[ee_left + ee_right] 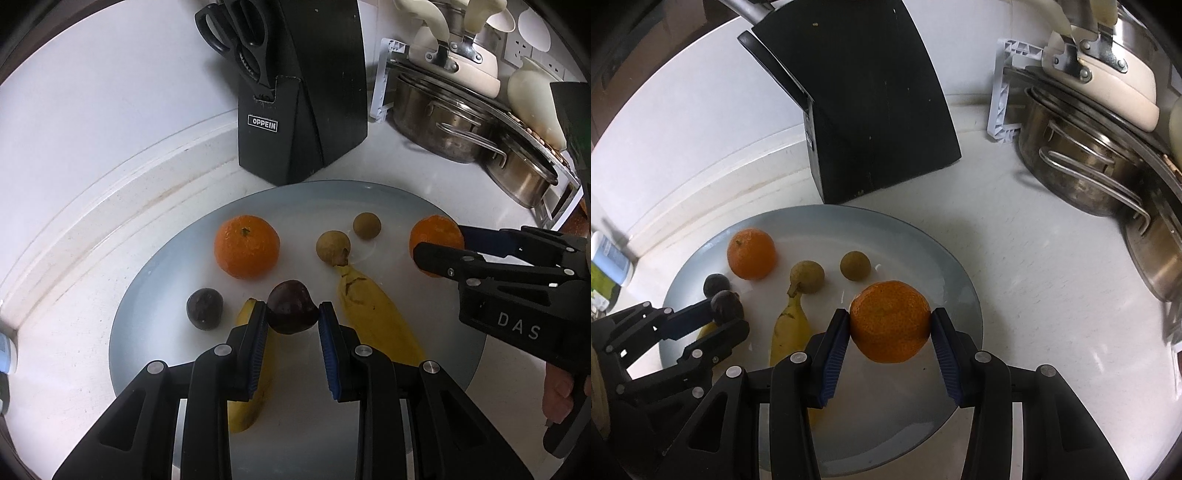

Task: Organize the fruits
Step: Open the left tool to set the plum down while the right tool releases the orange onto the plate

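Left gripper [293,317] fingers pinch a dark purple fruit [291,310] over the near part of the grey plate [155,295]. Right gripper [889,325] fingers pinch an orange [890,321] over the plate's right side. On the plate: second orange [246,246], banana [373,314], two small brown fruits, another purple fruit [204,308]. Black knife block [295,110] stands on the desk beyond, pots [454,125] far right.

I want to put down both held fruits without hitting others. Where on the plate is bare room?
The plate is bare along its near rim, in front of the right banana, and on its right side beyond the held orange. The left side is crowded: the loose orange, dark fruit and left banana.
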Motion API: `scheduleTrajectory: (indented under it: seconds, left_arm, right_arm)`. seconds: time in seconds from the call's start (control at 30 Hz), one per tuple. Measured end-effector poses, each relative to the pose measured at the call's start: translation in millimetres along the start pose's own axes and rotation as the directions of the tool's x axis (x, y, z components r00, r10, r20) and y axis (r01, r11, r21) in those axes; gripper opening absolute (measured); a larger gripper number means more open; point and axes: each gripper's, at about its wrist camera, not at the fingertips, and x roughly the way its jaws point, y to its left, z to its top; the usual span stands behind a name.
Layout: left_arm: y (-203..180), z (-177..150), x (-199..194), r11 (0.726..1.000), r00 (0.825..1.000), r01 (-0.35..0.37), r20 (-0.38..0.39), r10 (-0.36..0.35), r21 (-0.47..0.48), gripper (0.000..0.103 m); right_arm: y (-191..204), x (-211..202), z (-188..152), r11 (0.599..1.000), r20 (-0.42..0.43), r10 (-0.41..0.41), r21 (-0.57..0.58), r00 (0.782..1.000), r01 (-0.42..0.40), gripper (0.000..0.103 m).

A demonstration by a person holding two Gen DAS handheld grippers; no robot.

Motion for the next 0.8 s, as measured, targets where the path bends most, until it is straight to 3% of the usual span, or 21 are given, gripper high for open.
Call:
scheduleTrajectory:
  seconds: [0.2, 0.33, 0.4, 0.8]
  left_arm:
    - [0, 2, 1, 1.0, 1.0, 0.006, -0.002, -0.006, -0.005, 0.032]
    - [-1, 2, -1, 1.0, 1.0, 0.004, 0.0, -0.004, -0.008, 0.042]
    - [-1, 2, -2, 1.0, 1.0, 0.002, 0.003, -0.002, -0.009, 0.042]
    - [-1, 2, -30, 0.999, 0.998, -0.011, 0.058, 0.013, -0.035, 0.044]
  right_arm:
    - [-1, 3, 1, 1.0, -0.012, 0.01, 0.007, 1.0, -0.01, 0.047]
    - [-1, 3, 2, 1.0, -0.021, 0.023, 0.011, 1.0, -0.022, 0.048]
    - [-1, -1, 2, 1.0, -0.002, 0.01, 0.013, 1.0, -0.01, 0.054]
    - [1, -31, -9, 0.999, 0.059, -0.03, 0.013, 0.998, 0.03, 0.055]
